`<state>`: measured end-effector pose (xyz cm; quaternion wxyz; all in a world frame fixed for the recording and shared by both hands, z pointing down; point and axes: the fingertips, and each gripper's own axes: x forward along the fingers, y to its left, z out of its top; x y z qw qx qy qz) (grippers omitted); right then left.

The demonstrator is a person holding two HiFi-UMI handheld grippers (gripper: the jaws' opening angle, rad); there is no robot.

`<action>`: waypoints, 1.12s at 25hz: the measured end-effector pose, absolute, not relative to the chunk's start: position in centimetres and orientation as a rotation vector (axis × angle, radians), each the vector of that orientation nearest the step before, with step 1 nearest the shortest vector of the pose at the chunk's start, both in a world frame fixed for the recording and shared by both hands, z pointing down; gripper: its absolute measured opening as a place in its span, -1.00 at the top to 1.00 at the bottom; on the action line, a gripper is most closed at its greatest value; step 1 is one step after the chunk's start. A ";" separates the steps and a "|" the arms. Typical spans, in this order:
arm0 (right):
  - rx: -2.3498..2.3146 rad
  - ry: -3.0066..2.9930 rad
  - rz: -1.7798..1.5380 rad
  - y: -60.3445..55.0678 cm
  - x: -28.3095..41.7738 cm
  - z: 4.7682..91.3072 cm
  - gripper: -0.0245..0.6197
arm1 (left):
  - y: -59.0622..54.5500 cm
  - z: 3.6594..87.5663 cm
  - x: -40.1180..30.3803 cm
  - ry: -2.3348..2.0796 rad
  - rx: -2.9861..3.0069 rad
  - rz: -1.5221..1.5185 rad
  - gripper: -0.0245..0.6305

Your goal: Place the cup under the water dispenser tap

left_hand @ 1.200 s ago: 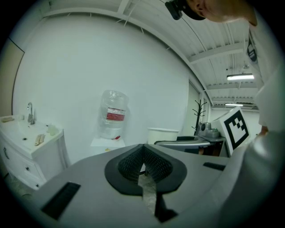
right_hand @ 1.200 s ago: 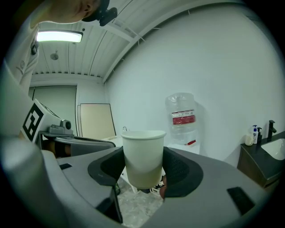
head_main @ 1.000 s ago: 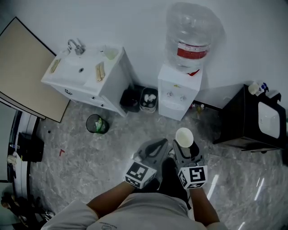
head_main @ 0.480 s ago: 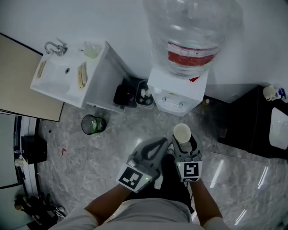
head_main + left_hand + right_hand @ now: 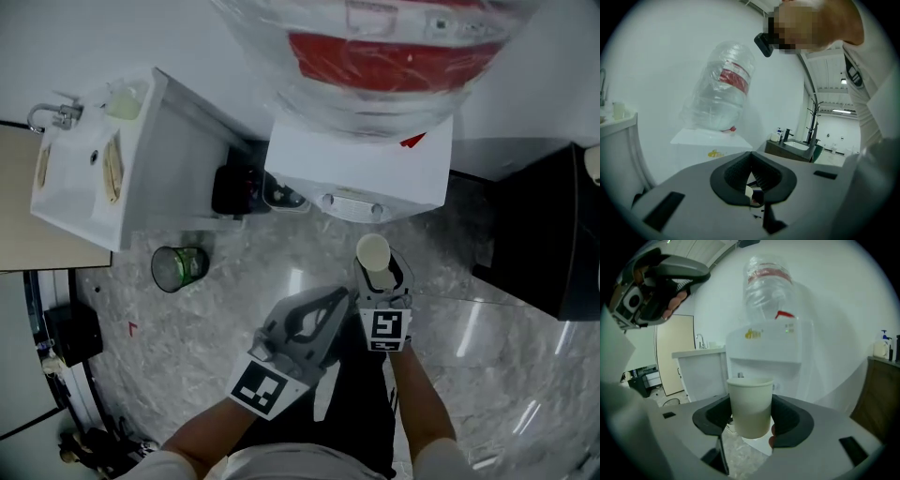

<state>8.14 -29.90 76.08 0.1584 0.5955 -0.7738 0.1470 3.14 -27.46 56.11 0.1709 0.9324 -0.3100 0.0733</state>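
Change: the water dispenser (image 5: 361, 178) looms far larger than a second ago; both grippers have closed in on its front.
Cup: the paper cup (image 5: 373, 253) is upright, just short of the taps (image 5: 377, 211) and not yet under them.
Right gripper (image 5: 382, 272): jaws wide, clamped on the cup's sides.
Left gripper (image 5: 333, 302): jaws together, empty.
Meaning: the approach is nearly done; tucking the cup beneath a tap likely remains.

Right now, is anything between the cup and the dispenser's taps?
Nothing visible. The cup, upright in the right gripper, faces the water dispenser across bare floor; the left gripper sits off to the side, clear of that path.
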 end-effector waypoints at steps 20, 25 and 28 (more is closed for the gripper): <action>1.665 -2.082 0.365 -39.6 10.5 96.1 0.10 | -31.2 69.1 2.3 -0.878 2.580 0.409 0.91; 1.589 -2.053 0.393 -39.7 10.7 97.0 0.09 | -31.3 68.7 2.2 -0.881 2.574 0.408 0.91; 1.538 -2.049 0.437 -39.5 10.7 97.2 0.04 | -31.2 68.2 2.1 -0.886 2.568 0.403 0.91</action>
